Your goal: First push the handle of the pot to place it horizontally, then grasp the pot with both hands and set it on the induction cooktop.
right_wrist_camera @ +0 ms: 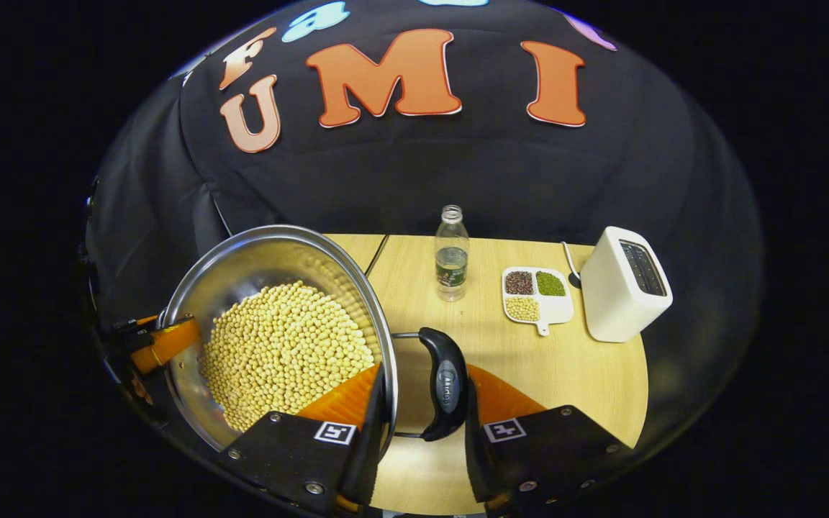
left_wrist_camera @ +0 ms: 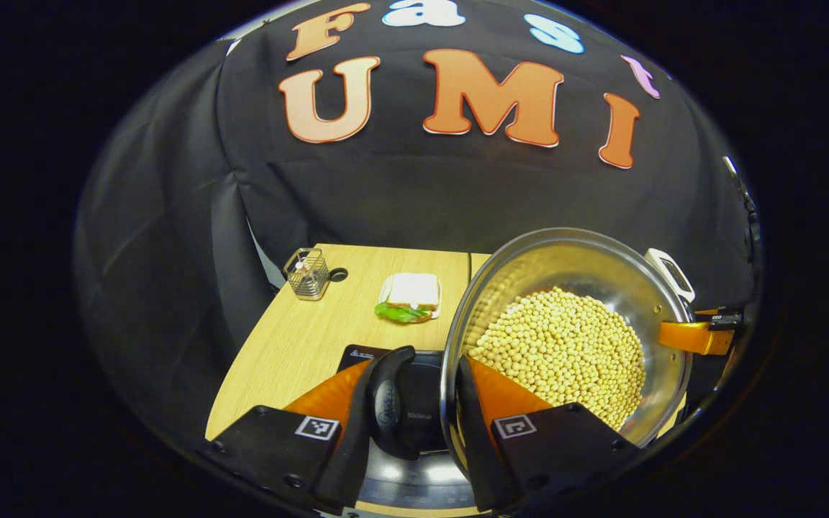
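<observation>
Black cloth wall (right_wrist_camera: 414,173) hangs creased behind and folds around the left side. Light wood-grain bench (right_wrist_camera: 573,360) stands against it, a seam (right_wrist_camera: 378,253) running front to back between two panels. Even light, soft sheen on the cloth.

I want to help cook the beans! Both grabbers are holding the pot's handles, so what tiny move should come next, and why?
Probably lower the pot gently, kept level. The left gripper and right gripper each clamp a handle, the induction cooktop lies just beneath in the left gripper view, and the beans fill the pot, so tilting could spill them.
</observation>
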`<state>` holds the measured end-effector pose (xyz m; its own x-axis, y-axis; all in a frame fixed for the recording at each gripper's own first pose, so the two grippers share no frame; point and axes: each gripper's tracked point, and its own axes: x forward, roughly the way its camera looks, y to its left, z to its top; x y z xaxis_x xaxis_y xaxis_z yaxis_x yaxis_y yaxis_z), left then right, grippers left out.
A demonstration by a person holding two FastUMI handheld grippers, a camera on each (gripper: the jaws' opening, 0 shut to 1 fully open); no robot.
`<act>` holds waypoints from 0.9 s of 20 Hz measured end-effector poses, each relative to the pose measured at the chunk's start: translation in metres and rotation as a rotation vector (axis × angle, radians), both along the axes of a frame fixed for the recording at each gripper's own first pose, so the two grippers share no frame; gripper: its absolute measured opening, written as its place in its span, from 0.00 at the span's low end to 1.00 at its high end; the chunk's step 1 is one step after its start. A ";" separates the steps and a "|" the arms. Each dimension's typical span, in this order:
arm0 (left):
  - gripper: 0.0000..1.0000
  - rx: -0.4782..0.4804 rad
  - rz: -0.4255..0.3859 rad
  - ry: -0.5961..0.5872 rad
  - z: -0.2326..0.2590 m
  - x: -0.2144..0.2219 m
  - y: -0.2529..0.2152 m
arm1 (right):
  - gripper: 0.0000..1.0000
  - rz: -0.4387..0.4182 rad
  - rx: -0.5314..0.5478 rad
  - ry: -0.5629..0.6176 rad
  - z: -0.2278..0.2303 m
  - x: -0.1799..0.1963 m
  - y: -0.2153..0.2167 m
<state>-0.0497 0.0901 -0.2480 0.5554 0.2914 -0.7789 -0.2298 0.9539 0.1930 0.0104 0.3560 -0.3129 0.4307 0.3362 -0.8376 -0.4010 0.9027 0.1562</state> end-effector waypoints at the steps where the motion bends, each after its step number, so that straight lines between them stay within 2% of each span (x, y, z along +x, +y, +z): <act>1: 0.64 -0.008 0.003 0.003 -0.001 0.001 0.000 | 0.50 0.000 -0.006 0.006 0.000 -0.004 0.014; 6: 0.63 -0.030 0.009 0.011 -0.012 0.010 -0.001 | 0.50 -0.001 -0.035 0.014 -0.008 -0.020 0.074; 9: 0.63 -0.045 0.012 0.021 -0.016 0.012 0.003 | 0.50 -0.003 -0.054 0.027 -0.021 -0.030 0.096; 11: 0.64 -0.056 0.013 0.031 -0.021 0.016 0.002 | 0.51 -0.009 -0.065 0.033 -0.029 -0.035 0.105; 12: 0.64 -0.059 0.010 0.035 -0.024 0.019 0.002 | 0.46 -0.015 -0.068 0.038 -0.032 -0.038 0.109; 13: 0.64 -0.061 0.005 0.039 -0.028 0.020 0.002 | 0.50 -0.020 -0.072 0.044 -0.037 -0.039 0.111; 18: 0.64 -0.076 -0.008 0.060 -0.033 0.024 0.004 | 0.50 -0.044 -0.091 0.060 -0.054 -0.046 0.118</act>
